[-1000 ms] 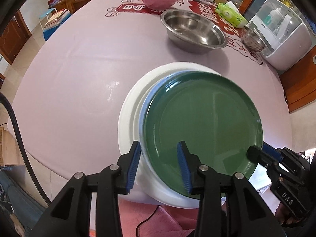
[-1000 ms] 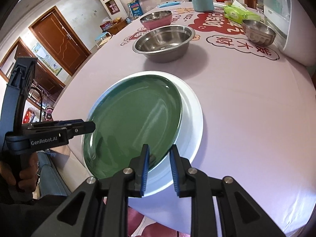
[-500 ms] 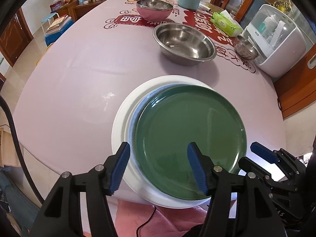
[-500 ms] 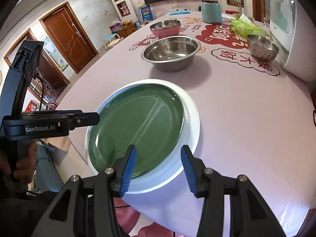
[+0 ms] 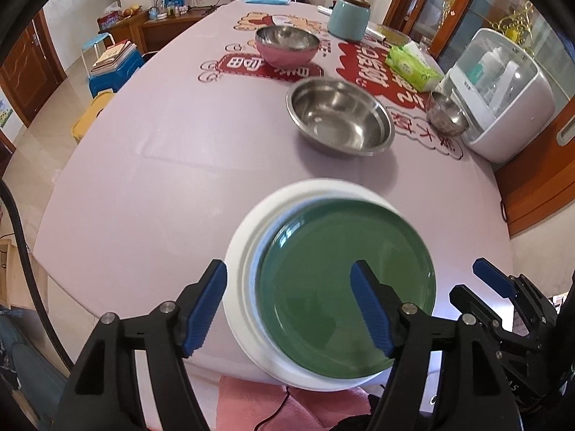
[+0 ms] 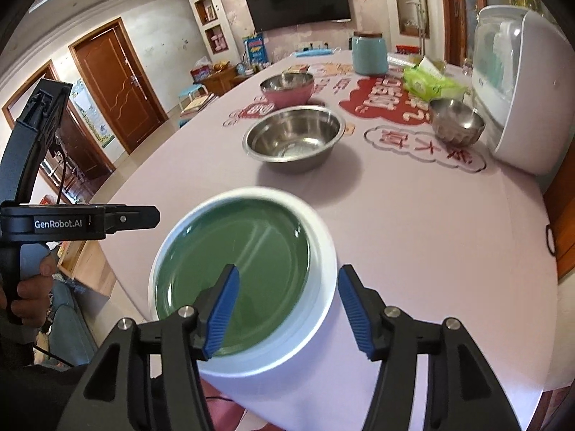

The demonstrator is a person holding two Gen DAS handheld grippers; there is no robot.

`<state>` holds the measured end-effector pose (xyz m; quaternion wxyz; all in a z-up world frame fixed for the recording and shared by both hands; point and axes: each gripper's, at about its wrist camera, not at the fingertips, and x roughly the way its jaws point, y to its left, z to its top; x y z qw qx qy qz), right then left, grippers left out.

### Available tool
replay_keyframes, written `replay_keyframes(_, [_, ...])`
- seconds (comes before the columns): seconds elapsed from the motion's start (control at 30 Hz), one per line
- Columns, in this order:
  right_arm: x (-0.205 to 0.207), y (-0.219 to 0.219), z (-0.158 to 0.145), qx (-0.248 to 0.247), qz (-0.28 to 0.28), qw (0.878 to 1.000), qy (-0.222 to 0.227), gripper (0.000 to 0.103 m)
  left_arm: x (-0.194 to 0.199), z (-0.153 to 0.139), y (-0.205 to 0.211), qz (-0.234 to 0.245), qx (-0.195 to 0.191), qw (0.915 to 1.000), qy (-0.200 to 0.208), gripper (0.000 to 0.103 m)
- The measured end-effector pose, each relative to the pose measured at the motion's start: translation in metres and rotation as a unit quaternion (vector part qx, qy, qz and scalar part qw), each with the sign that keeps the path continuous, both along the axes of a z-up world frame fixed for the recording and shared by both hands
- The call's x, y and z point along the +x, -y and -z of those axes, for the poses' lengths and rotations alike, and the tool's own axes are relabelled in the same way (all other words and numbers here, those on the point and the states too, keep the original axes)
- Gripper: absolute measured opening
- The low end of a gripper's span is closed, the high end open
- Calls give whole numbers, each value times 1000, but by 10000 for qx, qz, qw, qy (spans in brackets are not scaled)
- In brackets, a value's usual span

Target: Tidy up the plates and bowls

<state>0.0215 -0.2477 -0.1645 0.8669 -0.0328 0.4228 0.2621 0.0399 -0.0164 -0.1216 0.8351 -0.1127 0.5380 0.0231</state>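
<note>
Both grippers (just widened) empty above green plate (image 5: 345,287), hand (image 6: 30,287) right-view only

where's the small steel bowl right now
The small steel bowl stands far right on the table, beside the white appliance, right of the big steel bowl.

Left of my plate stack (image 5: 248,251) the table (image 5: 143,186) lies bare — easy passage there. Ahead, the big steel bowl (image 5: 339,118) blocks the way, the pink bowl (image 5: 286,46) behind it — the small bowl (image 6: 456,120) and white appliance (image 6: 521,89) crowd the right.
</note>
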Motion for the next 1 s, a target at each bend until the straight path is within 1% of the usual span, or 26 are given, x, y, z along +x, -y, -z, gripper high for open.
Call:
replay_keyframes(0.1, [4,-4,-7,-84,106,9998,137,61,9,-8,-6,22,-8,9999,107,71])
replay_keyframes(0.2, [10,-12,-12,-190,225,9992,256,61,19,-16,-12,127,93,9997,184,72])
replay_keyframes(0.4, [25,-29,-26,-241,553,9971,457,61,42,-32,-20,465,218,9980,367,74])
replay_keyframes(0.57, [40,-44,-34,-375,849,9935,661,61,64,-50,-28,726,380,9945,650,75])
replay_keyframes(0.63, [45,-48,-37,-343,914,9928,698,61,73,-55,-33,832,424,9927,762,76])
replay_keyframes(0.83, [62,-60,-44,-286,1190,9894,787,61,97,-65,-43,1085,494,9883,950,76])
replay_keyframes(1.0, [76,-70,-43,-216,1385,9871,772,61,120,-66,-49,1460,579,9826,996,76])
